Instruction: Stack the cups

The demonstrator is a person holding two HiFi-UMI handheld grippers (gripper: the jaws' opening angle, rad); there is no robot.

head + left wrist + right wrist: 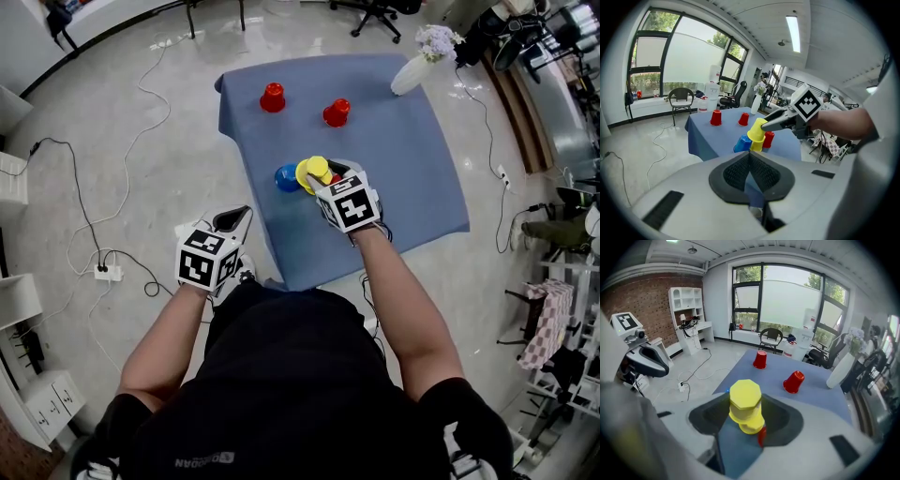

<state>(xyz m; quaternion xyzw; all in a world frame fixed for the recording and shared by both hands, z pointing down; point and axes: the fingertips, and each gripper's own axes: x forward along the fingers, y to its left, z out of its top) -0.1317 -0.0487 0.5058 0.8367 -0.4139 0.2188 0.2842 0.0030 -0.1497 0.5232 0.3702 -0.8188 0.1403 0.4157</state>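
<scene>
On the blue-clothed table [412, 178] a yellow cup [317, 169] hangs upside down and tilted, with my right gripper [325, 177] shut on it. It sits just over a second yellow cup [756, 145]. A blue cup [286, 178] stands against that one's left side, and a red cup [768, 139] on its right. In the right gripper view the held yellow cup [745, 401] fills the gap between the jaws. Two more red cups [272, 97] [337, 112] stand upside down farther back. My left gripper [234, 218] is shut and empty, off the table's near left corner.
A white vase with flowers [414, 67] stands at the table's far right corner. Cables and a power strip [108, 273] lie on the floor to the left. White shelves [14, 178] line the left wall and a rack [553, 319] stands at the right.
</scene>
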